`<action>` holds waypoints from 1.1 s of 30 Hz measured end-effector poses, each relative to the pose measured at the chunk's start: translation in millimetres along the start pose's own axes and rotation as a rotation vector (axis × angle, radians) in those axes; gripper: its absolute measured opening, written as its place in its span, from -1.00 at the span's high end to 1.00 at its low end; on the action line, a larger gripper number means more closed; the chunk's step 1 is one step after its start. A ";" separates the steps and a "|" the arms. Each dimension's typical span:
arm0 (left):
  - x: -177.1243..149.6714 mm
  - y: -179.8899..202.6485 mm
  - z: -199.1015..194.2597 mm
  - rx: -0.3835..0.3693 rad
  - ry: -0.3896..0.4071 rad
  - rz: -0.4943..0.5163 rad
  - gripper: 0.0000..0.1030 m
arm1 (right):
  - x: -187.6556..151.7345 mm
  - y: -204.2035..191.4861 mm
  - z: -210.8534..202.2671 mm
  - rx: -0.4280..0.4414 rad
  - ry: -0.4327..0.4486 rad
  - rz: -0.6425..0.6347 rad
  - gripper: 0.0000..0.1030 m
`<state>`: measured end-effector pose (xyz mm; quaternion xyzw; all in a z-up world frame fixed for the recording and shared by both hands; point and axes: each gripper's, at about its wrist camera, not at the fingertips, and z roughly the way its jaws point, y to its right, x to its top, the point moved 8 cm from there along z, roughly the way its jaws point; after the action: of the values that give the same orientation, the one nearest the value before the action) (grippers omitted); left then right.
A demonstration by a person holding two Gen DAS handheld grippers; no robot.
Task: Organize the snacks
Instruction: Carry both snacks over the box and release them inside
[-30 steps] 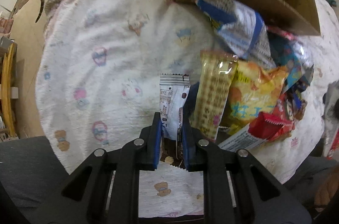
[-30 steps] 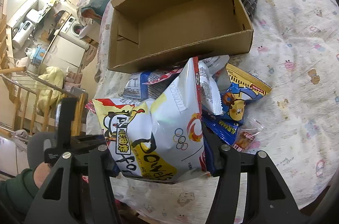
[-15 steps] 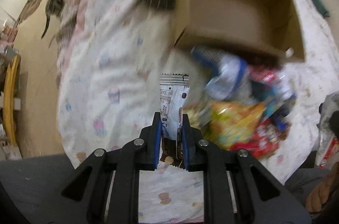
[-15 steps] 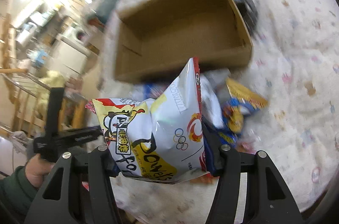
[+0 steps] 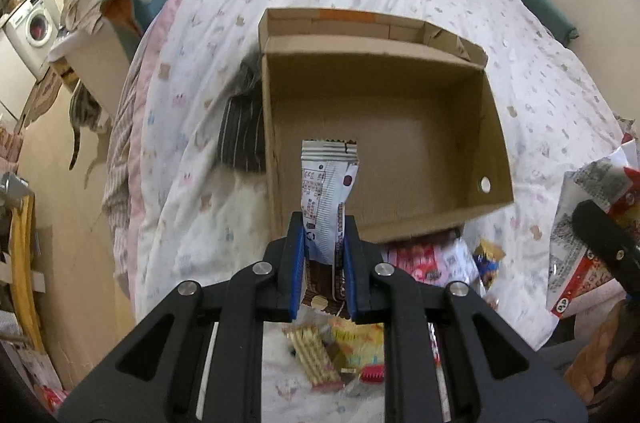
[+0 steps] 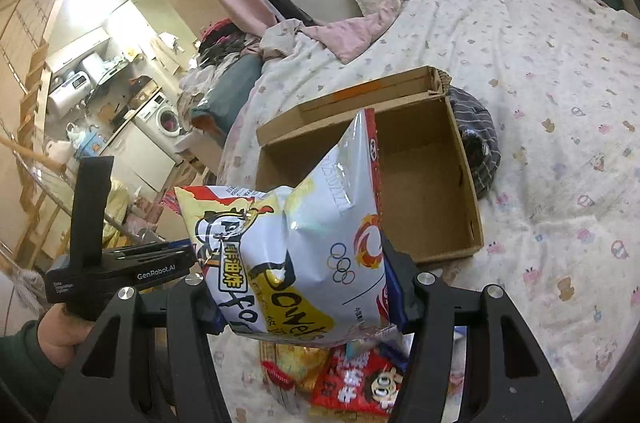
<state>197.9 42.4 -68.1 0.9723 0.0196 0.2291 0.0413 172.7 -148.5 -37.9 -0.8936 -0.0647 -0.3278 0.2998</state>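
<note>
Both grippers have lifted since 1 s ago, so the cardboard box (image 5: pixel 384 127) now shows w/ its open top in full & the snack pile (image 5: pixel 340 355) lies below, at the bed's near edge. Left gripper (image 5: pixel 323 263) is clamped tight on a slim white & brown bar wrapper (image 5: pixel 326 199), held upright over the box's near wall. Right gripper (image 6: pixel 304 303) is spread wide, pinching a puffy white & yellow chip bag (image 6: pixel 304 243) in front of the box. Bedsheet (image 6: pixel 540 83) carries box & pile.

Open cardboard box (image 5: pixel 384 127) mid-frame, interior bare, clear from above; snack pile (image 5: pixel 432 259) crowding near wall below.
</note>
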 end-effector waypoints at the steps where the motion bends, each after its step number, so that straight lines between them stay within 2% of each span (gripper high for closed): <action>1: 1.8 1.1 4.0 -0.001 -0.001 -0.001 0.72 | 3.7 1.5 2.5 -0.004 -0.001 0.003 -0.17; 10: 19.4 2.8 39.0 0.002 0.012 0.003 0.73 | 28.9 29.4 47.5 -0.086 -0.061 0.005 -0.17; 12: 22.8 4.6 42.5 -0.027 0.034 0.007 0.73 | 28.0 36.1 59.6 -0.113 -0.081 -0.007 -0.17; 14: 23.7 4.4 44.0 -0.017 0.053 0.015 0.73 | 19.3 45.6 73.4 -0.149 -0.096 -0.034 -0.17; 16: 22.3 9.5 48.5 -0.008 0.059 0.047 0.72 | 11.5 56.1 84.9 -0.161 -0.134 -0.003 -0.17; 25: 29.5 32.8 49.3 -0.017 0.110 0.114 0.72 | 19.3 64.5 94.2 -0.153 -0.132 0.080 -0.17; 28: 30.2 37.3 57.3 -0.014 0.102 0.142 0.72 | 18.5 70.4 100.9 -0.164 -0.150 0.095 -0.18; 33: 27.2 36.6 68.0 -0.029 0.061 0.118 0.71 | 13.1 77.8 109.7 -0.166 -0.191 0.137 -0.21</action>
<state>253.4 2.6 -113.4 0.9637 -0.0396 0.2607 0.0412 267.1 -149.3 -134.5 -0.9447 -0.0044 -0.2244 0.2392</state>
